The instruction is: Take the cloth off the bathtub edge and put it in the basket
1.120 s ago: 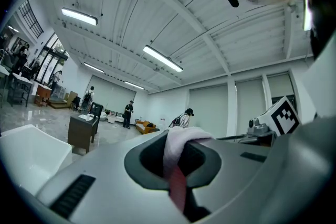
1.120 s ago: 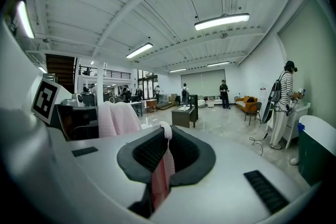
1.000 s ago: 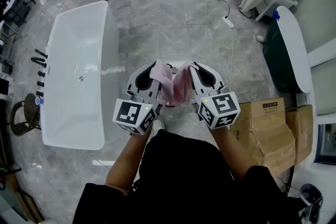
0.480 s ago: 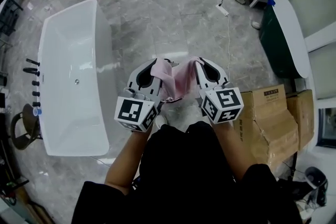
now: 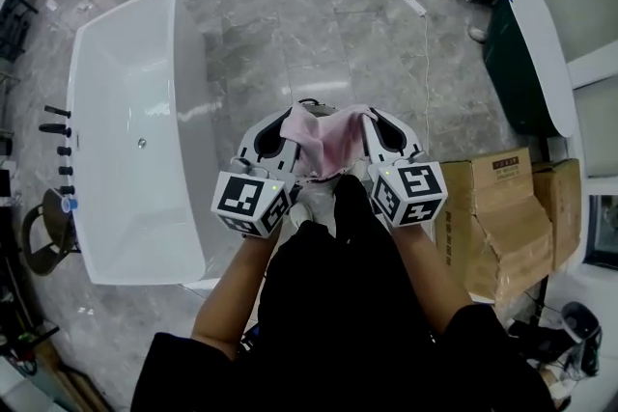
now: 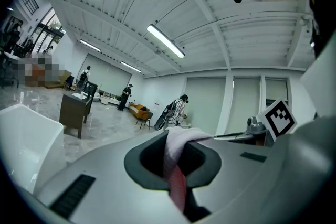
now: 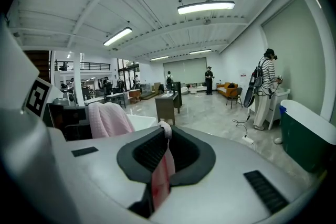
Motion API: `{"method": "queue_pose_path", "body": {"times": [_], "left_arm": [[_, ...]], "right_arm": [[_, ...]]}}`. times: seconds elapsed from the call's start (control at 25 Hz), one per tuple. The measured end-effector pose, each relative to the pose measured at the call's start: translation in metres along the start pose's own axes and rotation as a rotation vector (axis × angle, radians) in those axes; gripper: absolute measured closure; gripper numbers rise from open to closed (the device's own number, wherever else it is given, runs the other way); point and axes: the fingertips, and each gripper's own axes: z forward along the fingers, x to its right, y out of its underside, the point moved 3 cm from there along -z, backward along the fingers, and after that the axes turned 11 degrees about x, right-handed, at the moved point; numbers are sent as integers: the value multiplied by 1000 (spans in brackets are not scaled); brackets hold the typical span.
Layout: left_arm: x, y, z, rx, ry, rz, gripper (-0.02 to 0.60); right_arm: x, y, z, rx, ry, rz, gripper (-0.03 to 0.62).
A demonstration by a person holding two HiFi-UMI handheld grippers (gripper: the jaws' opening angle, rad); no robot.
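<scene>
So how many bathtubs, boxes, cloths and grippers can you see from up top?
Bathtubs: 2 (white bathtub, green bathtub)
Cardboard boxes: 2 (nearer cardboard box, farther cardboard box)
Pink cloth: 1
Hand-held grippers: 2 (left hand-held gripper, right hand-held gripper)
Total: 7

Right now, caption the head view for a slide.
A pink cloth gripped by the left hand-held gripper and the right hand-held gripper, above grey floor beside a white bathtub.

The left gripper [image 5: 286, 124] and right gripper [image 5: 373, 123] are each pinching an end of the pink cloth [image 5: 324, 146], which is hanging between them, with the white bathtub [image 5: 135, 92] lying left and cardboard boxes [image 5: 494, 207] sitting right.
</scene>
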Motion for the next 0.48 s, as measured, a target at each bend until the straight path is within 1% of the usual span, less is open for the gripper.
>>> {"method": "queue_pose_path", "body": {"times": [0.2, 0.48], "left_arm": [[-13, 22, 5, -36, -29, -21, 565], [-27, 53, 19, -78, -54, -52, 565]], "right_arm": [[11, 20, 13, -17, -3, 17, 561], [22, 48, 39, -48, -43, 60, 561]]}}
